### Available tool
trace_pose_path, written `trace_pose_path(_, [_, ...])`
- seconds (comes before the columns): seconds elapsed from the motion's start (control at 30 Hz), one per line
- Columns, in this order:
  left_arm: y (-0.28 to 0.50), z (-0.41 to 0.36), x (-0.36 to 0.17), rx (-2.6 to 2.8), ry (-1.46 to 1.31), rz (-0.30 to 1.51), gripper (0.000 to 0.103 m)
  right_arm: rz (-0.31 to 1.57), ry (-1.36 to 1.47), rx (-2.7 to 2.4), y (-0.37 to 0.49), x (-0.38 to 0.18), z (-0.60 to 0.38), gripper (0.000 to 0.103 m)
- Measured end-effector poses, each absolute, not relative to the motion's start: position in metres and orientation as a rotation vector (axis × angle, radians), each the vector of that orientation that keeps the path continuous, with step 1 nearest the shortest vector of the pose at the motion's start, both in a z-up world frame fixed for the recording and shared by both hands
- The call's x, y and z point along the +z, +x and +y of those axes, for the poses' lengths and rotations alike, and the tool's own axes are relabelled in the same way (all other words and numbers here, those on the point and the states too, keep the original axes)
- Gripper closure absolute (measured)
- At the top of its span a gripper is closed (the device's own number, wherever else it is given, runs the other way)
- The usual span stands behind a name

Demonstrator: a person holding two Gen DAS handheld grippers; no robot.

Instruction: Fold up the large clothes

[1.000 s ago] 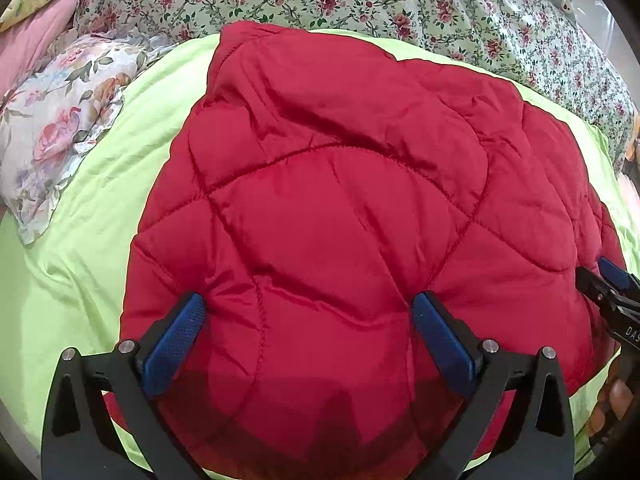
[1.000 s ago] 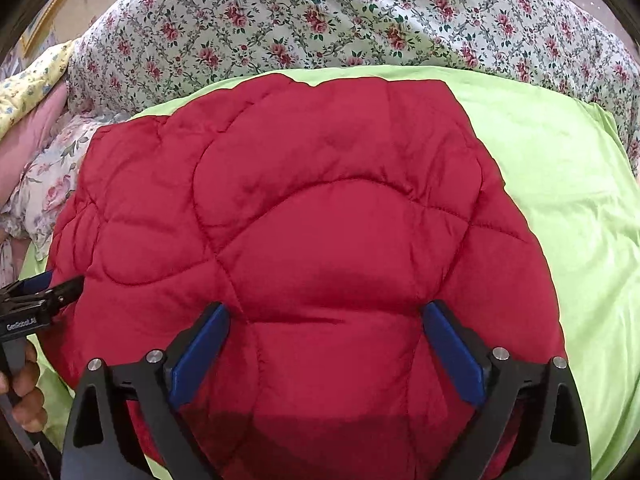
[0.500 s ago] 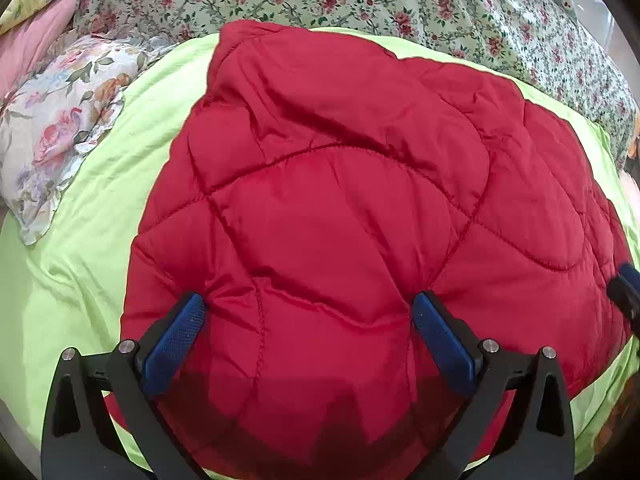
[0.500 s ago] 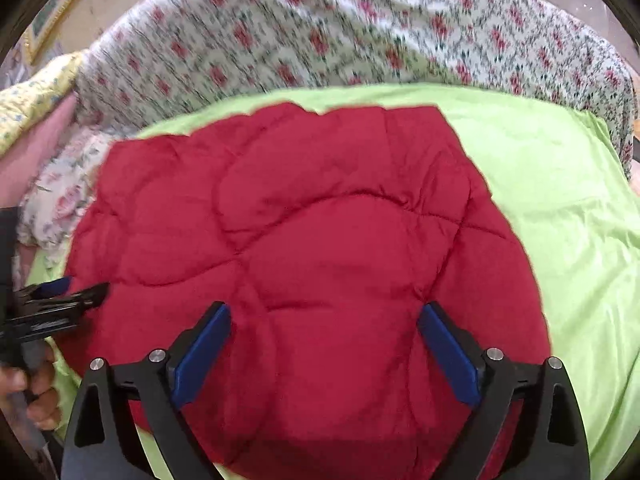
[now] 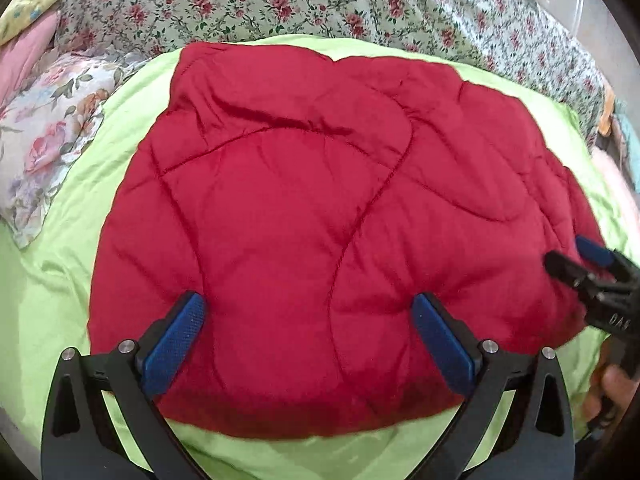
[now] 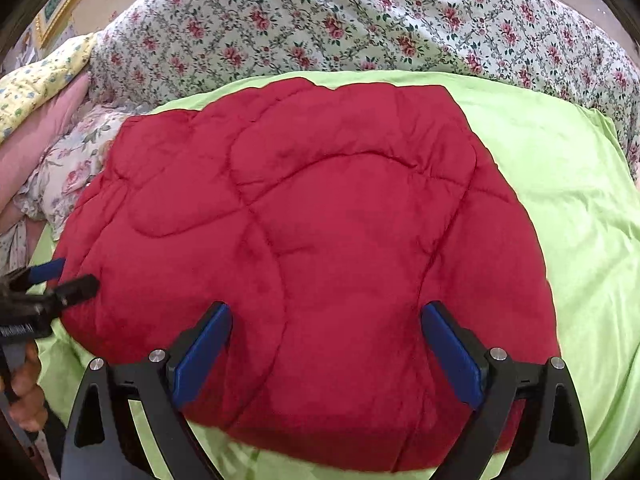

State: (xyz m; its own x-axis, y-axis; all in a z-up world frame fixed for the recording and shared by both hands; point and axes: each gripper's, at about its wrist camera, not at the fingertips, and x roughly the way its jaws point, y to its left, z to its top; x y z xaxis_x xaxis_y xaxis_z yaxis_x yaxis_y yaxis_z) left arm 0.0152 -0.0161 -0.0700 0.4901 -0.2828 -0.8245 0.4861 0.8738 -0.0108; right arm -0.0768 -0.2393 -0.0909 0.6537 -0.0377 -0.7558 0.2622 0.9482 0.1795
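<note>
I saw the puffy red quilted garment (image 5: 320, 216), its stitched seams curving between padded panels, lying folded on the smooth lime-green sheet (image 5: 68, 264). My left gripper (image 5: 308, 344) and right gripper (image 6: 326, 344) both hovered over its near edge, blue-padded fingers (image 6: 202, 354) spread wide, gripping nothing.

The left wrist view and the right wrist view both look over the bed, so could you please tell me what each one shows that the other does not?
Only the left wrist view shows the right gripper at its edge. Only the right wrist view shows the left gripper and a gold picture frame. Both share the red quilted garment lying on the green sheet, the floral bedspread and a floral pillow.
</note>
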Motion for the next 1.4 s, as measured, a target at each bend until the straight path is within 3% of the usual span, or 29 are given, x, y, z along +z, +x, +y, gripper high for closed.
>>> trace_pose_path(0.47, [0.048, -0.031, -0.077, -0.441, 0.228, 0.975, 0.0, 0.845, 0.31, -0.215, -0.049, -0.104, -0.256, 0.0])
trace_pose_path(0.6, [0.048, -0.031, -0.078, -0.437, 0.229, 0.974, 0.0, 0.772, 0.294, -0.235, -0.067, -0.083, -0.249, 0.01])
trace_pose_path(0.8, [0.088, -0.031, -0.053, -0.403, 0.183, 0.964, 0.001, 0.831, 0.383, -0.152, -0.027, -0.085, -0.277, 0.008])
trace_pose_path(1.07, [0.162, -0.039, -0.079, -0.308, 0.15, 1.085, 0.001, 0.909, 0.407, -0.242, 0.032, -0.1, -0.311, 0.009])
trace_pose_path(1.4, [0.178, -0.027, -0.081, -0.299, 0.011, 1.087, 0.002, 0.878, 0.546, -0.316, 0.025, -0.111, -0.34, 0.009])
